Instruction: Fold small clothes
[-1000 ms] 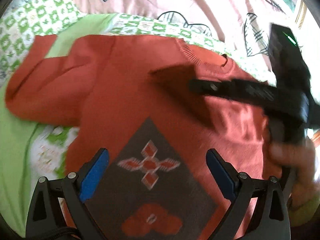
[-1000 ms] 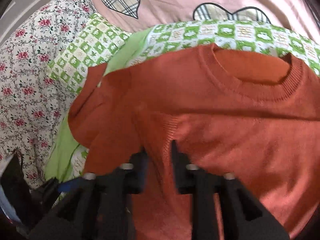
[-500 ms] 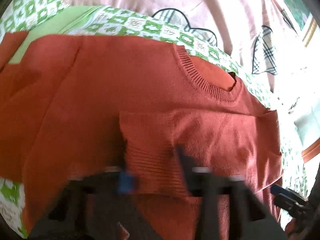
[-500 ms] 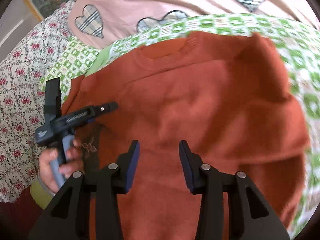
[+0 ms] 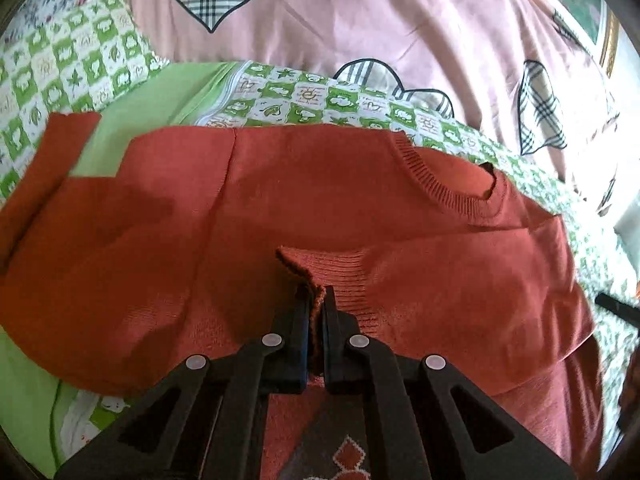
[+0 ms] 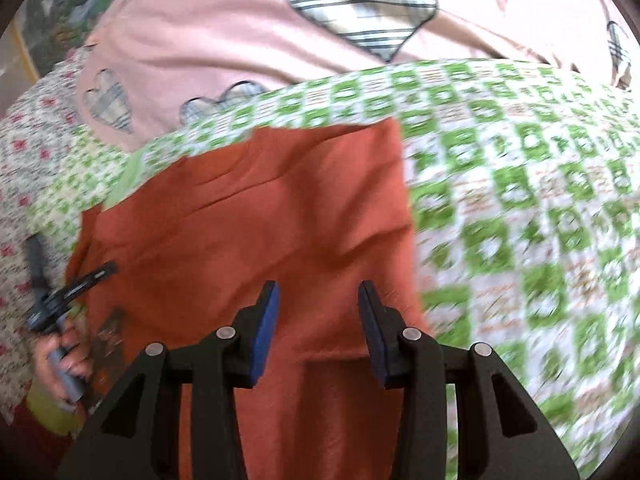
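- The rust-orange sweater [image 5: 320,200] lies flat on a green-and-white checked sheet [image 5: 304,96] on the bed, collar [image 5: 460,196] toward a pink quilt with plaid hearts [image 5: 360,20].
- One ribbed cuff [image 5: 320,272] lies folded across the chest.
- The left hand-held gripper [image 5: 316,312] is clamped tight on that ribbed cuff; the knit edge stands up between its 2 pads.
- The right hand-held gripper [image 6: 318,320] hovers above the sweater's plain side [image 6: 260,220]; its jaws have just been opening, blue pads [image 6: 266,324] apart, with nothing held between them.
- In the right wrist view, a hand [image 6: 60,356] grips the other tool's handle at the sweater's left edge.
- The picture there is blurred over the checked sheet.
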### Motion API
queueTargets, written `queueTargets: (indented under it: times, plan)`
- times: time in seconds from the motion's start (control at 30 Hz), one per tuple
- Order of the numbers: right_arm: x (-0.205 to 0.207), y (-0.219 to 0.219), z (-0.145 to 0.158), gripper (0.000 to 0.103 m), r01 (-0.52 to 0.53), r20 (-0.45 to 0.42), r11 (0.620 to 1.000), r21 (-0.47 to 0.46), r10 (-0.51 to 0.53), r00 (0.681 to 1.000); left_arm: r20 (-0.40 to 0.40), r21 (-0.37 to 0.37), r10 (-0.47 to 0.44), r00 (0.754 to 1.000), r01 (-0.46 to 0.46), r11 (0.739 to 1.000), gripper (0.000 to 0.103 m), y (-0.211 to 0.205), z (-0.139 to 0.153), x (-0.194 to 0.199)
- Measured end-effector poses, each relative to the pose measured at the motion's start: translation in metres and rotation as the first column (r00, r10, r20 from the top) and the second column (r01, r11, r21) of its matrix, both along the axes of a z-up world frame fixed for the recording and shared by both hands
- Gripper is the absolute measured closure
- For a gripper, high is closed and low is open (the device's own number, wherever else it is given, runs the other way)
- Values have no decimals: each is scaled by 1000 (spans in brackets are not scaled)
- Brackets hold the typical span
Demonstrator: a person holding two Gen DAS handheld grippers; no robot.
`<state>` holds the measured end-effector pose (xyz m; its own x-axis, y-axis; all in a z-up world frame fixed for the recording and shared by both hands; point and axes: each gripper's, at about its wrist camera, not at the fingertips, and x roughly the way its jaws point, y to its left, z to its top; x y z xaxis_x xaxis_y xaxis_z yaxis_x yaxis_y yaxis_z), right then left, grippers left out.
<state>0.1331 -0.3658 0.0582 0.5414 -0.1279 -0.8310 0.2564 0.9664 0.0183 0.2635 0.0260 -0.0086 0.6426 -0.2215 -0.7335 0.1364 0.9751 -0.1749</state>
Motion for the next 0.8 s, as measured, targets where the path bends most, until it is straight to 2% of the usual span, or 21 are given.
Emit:
queueTargets:
  times: [0.1,0.23,0.3,0.43,0.5,0.67,0.7,0.73,0.77,0.8]
  plan:
    - [19,-25,-9,46,53,-16,998,-19,-54,998,-8,4,11,1000,-11,1000,100,3,0,0]
    - [41,-52,-28,46,82,-57,996,22,-81,995,3,19,27,1000,-27,999,100,8,-2,-1]
    - [47,-54,-34,46,78,-77,996,36,-75,994,17,32,37,999,-37,999,101,10,1,-1]
    - [48,-35,-33,46,4,-71,999,41,-1,997,38,33,69,997,-70,997,101,16,7,1]
    - [47,-31,-33,41,-2,-69,1000,31,4,998,30,31,90,995,-91,995,101,21,4,2]
    - [45,-37,-43,41,29,-74,997,74,-23,997,5,-29,134,991,-134,991,101,42,-1,2]
    - [44,-36,-45,46,20,-73,997,72,-15,997,-1,-31,128,992,-128,991,101,40,-2,3]
    - [46,-32,-46,61,-6,-79,998,69,11,997,-2,-21,122,993,-122,992,101,37,-2,3]
    - [47,-31,-45,93,-11,-83,998,67,17,996,5,-3,110,994,-110,994,101,32,1,2]
    - [46,-29,-40,92,-15,-73,999,46,19,997,10,-1,99,995,-99,995,101,28,2,1]
